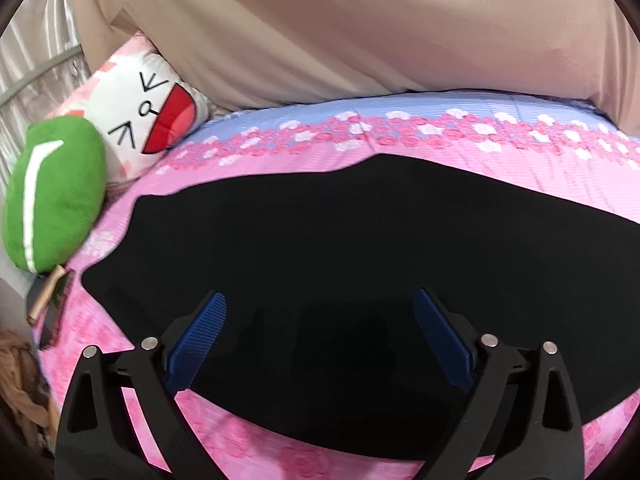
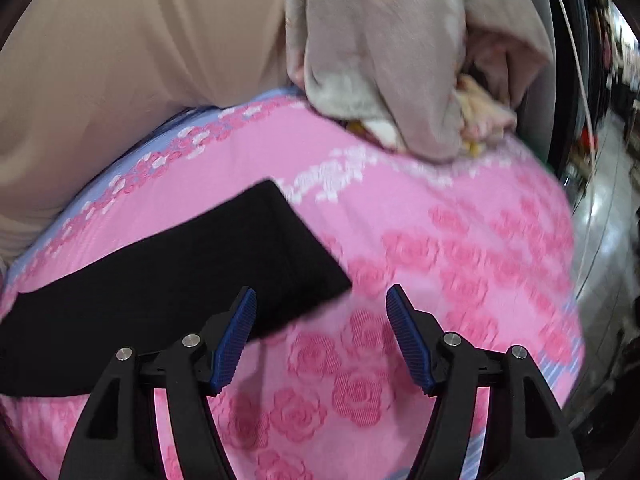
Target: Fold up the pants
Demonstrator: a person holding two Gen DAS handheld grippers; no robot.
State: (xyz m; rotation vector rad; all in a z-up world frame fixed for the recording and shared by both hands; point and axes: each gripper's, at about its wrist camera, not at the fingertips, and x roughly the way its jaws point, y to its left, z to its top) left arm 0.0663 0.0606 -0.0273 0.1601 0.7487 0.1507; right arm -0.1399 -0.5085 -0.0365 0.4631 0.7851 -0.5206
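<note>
Black pants lie flat on a pink rose-patterned bedsheet. My left gripper is open, its blue pads hovering over the near part of the pants, holding nothing. In the right wrist view the leg end of the pants lies at left on the sheet. My right gripper is open and empty, just beyond the hem corner, over bare sheet.
A green plush and a white face pillow sit at the left. A beige curtain hangs behind the bed. A grey blanket heap lies at the far right; the bed edge drops off to the right.
</note>
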